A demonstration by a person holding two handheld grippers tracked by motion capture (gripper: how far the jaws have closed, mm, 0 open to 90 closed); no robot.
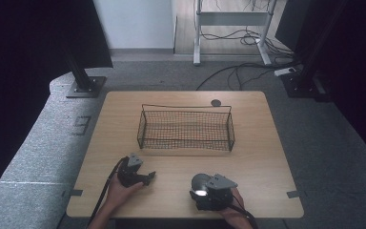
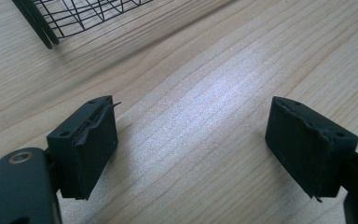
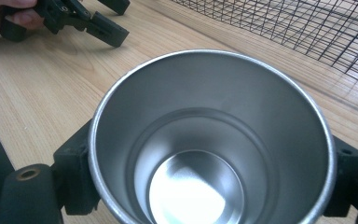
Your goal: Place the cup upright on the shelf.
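In the high view, the left claw (image 1: 145, 178) rests at the lower left of the wooden bench (image 1: 257, 143), held by a hand (image 1: 119, 193); its own view shows the jaws spread wide with bare wood between them. Above the middle of the frame stands a black wire basket (image 1: 186, 128), well apart from both claws. At lower centre right, the right claw (image 1: 201, 187) clasps a steel cup (image 3: 212, 149): its view shows the cup's open mouth with a jaw pressed against either side, above the bench.
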